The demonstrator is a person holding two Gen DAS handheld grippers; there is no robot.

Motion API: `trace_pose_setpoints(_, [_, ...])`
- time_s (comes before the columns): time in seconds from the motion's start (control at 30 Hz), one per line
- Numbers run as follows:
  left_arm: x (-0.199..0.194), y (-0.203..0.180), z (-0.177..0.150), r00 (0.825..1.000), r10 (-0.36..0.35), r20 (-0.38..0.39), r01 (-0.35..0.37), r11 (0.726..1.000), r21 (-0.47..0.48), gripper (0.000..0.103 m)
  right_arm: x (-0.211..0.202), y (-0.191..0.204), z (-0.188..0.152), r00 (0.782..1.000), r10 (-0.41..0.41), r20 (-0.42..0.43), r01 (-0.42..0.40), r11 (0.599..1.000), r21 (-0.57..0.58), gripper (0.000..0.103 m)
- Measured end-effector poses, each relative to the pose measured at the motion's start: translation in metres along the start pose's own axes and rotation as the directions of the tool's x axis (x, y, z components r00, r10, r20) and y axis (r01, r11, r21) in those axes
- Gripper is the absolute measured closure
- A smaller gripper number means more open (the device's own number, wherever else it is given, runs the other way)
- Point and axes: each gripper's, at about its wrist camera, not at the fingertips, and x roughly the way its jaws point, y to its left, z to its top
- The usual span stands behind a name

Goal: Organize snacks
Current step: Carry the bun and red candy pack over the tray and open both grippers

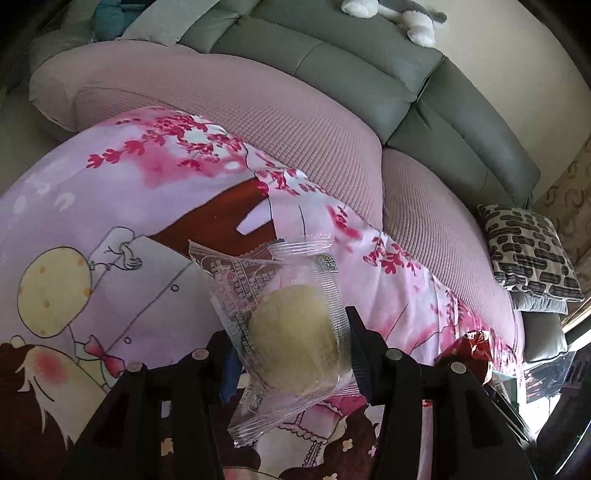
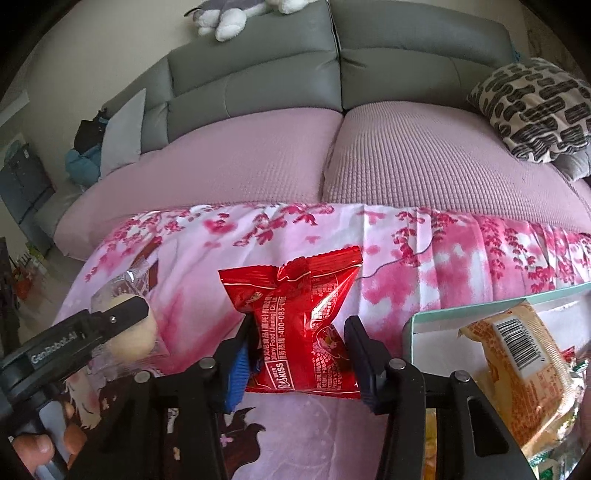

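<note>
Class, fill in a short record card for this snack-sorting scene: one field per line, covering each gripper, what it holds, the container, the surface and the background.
left gripper: shut on clear-wrapped pastry, held above the cloth
right gripper: shut on red packet, held above the cloth
container: clear bin at right, with an orange packet inside
surface: pink floral cloth
background: grey sofa with pink seat covers, patterned cushion, plush toy on the backrest
</note>
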Motion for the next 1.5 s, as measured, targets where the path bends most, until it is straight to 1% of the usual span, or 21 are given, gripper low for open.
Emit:
trace_pose_setpoints(0.13, [-0.007, 0.004, 0.001, 1.0, -0.013, 0.015, 0.014, 1.0, -0.011, 0.051, -0.012, 0.005, 0.001, 1.0, 0.0, 0.012, 0.001, 1.0, -0.007, 0.052])
trace_pose_setpoints(0.23, [-0.008, 0.005, 0.0, 1.0, -0.009, 0.014, 0.009, 1.0, -0.015, 0.052, -0.021, 0.006, 0.0, 1.0, -0.007, 0.017, 0.007, 1.0, -0.007, 0.052])
trace_pose_setpoints(0.3, [-0.01, 0.003, -0.001, 1.0, -0.019, 0.014, 0.019, 1.0, -0.015, 0.051, -0.028, 0.005, -0.002, 1.0, -0.01, 0.017, 0.01, 1.0, 0.0, 0.052])
trace_pose_setpoints(0.4, [-0.016, -0.004, -0.003, 0.999, -0.033, 0.017, 0.033, 0.999, -0.002, 0.052, -0.039, 0.002, -0.006, 1.0, -0.012, 0.013, 0.012, 1.0, 0.012, 0.052])
trace_pose_setpoints(0.63, [-0.033, -0.027, -0.014, 0.997, -0.077, -0.011, 0.077, 0.997, 0.016, 0.052, -0.068, -0.016, -0.015, 0.999, -0.036, 0.025, 0.034, 0.996, 0.078, 0.052])
trace_pose_setpoints(0.77, [-0.048, -0.044, -0.027, 0.995, -0.099, -0.026, 0.101, 0.994, 0.052, 0.052, -0.086, -0.027, -0.027, 0.998, -0.053, 0.035, 0.049, 0.992, 0.116, 0.052])
trace_pose_setpoints(0.97, [-0.064, -0.075, -0.048, 0.993, -0.099, -0.07, 0.107, 0.987, 0.121, 0.051, -0.111, -0.043, -0.042, 0.995, -0.089, 0.038, 0.082, 0.984, 0.157, 0.052])
trace_pose_setpoints(1.07, [-0.073, -0.086, -0.055, 0.991, -0.104, -0.082, 0.115, 0.984, 0.14, 0.051, -0.126, -0.05, -0.047, 0.993, -0.105, 0.05, 0.095, 0.98, 0.175, 0.052])
trace_pose_setpoints(1.17, [-0.083, -0.099, -0.07, 0.991, -0.098, -0.09, 0.111, 0.982, 0.151, 0.051, -0.142, -0.058, -0.052, 0.991, -0.114, 0.068, 0.098, 0.976, 0.195, 0.052])
trace_pose_setpoints(1.3, [-0.083, -0.112, -0.095, 0.98, -0.136, -0.146, 0.158, 0.976, 0.15, 0.051, -0.151, -0.073, -0.061, 0.991, -0.122, 0.063, 0.104, 0.968, 0.229, 0.052])
trace_pose_setpoints(1.4, [-0.082, -0.129, -0.108, 0.979, -0.13, -0.16, 0.16, 0.968, 0.192, 0.051, -0.156, -0.088, -0.07, 0.99, -0.133, 0.049, 0.117, 0.96, 0.255, 0.052])
trace_pose_setpoints(1.5, [-0.08, -0.146, -0.119, 0.973, -0.141, -0.18, 0.181, 0.956, 0.232, 0.051, -0.161, -0.108, -0.077, 0.989, -0.143, 0.047, 0.123, 0.949, 0.291, 0.052])
